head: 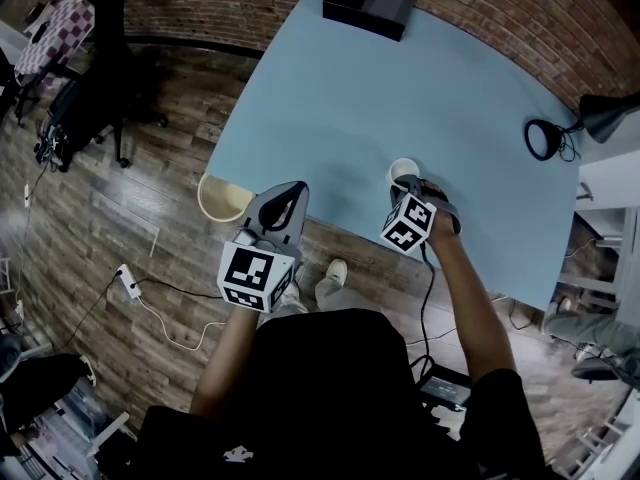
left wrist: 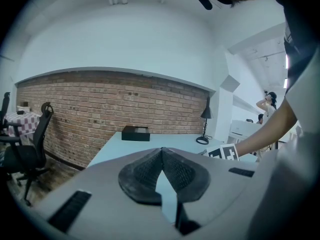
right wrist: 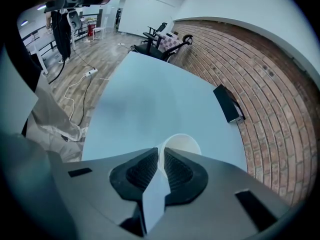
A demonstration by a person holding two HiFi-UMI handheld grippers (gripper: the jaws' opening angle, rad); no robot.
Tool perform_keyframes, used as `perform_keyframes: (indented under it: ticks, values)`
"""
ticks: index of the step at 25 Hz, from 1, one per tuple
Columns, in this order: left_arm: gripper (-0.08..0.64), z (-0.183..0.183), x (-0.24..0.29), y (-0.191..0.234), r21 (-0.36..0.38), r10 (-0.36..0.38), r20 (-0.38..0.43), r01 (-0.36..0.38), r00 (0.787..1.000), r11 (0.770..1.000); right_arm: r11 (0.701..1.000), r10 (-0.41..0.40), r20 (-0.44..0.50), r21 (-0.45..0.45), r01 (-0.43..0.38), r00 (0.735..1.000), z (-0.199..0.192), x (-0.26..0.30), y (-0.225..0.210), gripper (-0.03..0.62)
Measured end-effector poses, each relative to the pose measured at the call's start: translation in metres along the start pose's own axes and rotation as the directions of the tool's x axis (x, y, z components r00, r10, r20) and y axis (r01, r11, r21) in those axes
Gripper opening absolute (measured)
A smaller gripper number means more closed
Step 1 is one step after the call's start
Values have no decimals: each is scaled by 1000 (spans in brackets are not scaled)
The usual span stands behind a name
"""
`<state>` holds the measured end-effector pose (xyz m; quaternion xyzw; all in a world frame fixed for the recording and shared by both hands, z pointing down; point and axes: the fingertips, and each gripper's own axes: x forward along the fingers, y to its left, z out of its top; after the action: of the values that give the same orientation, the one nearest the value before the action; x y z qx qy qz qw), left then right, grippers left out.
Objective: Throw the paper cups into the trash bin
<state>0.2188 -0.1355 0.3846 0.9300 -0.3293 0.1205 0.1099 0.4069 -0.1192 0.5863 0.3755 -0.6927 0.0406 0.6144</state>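
Note:
A white paper cup point(head: 404, 171) stands upright near the front edge of the light blue table point(head: 350, 88). My right gripper point(head: 412, 190) is at the cup's near side. In the right gripper view the cup point(right wrist: 182, 143) has its near wall pinched between the two pads, so my right gripper point(right wrist: 161, 151) is shut on its rim. The cream round trash bin point(head: 222, 198) sits on the floor against the table's left front corner. Just right of the bin, my left gripper point(head: 283, 200) hangs over the table edge. Its tips meet with nothing between them point(left wrist: 161, 150).
A black box point(head: 369, 3) lies at the table's far edge by the brick wall. A black desk lamp point(head: 545, 138) stands at the right end. An office chair point(head: 90, 98) and a power strip point(head: 130, 281) with cables are on the wooden floor to the left.

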Motion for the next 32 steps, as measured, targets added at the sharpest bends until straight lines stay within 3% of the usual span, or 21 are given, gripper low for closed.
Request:
perform_keyframes:
  ticks: [19,25,32]
  values:
    - [0,1,0,-10,26,10,-3,-10,1000,1000,998,-41,47,-34,43,998,14,-14,-7,19]
    - [0,-2,-5,-11,27,30,-21,-29,999,999,998,-41,82,-41,44,996,23,-19,-9,18]
    - [0,-1,-20,-3,9,89,19,-89,996,996,995,-42,150,-82,54,988,56,-25,-8,18]
